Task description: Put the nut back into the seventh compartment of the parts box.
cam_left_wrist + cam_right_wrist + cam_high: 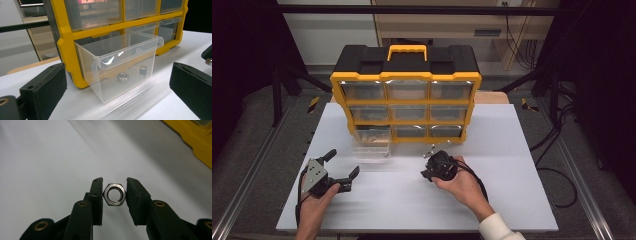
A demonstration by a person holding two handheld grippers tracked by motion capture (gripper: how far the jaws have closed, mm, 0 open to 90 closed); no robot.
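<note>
Item: steel hex nut [115, 194], held. My right gripper [114, 195] has its jaws closed on two opposite flats of the nut, bore facing the camera, above the bare white table [512, 150]. In the high view the same right gripper [430, 172] sits in front of the yellow organizer [406, 102], near its bottom row.

Handling, as I judge it: small, rigid, dense for its size, smooth metal. It will not deform, but it could pivot or squirt out if pinched on the corners. Flat-to-flat, as now, is the place to hold it. Dropped, it would likely bounce and roll on the hard table.

Item: clear drawer [120, 65], pulled out of the organizer's lower left bay and resting on the table, top open. Contents: two more nuts [122, 77] on its floor, seen through the front wall. Thin plastic, light; I expect it to slide if bumped.

Item: left gripper [343, 170], jaws standing wide apart, nothing between the pads, aimed at the drawer from just in front.

View notes: the right gripper view gives the grip itself, pads on flats. The left gripper view gives the drawer's contents and its lip. The high view gives the layout: drawer to the left, held nut well to its right
</note>
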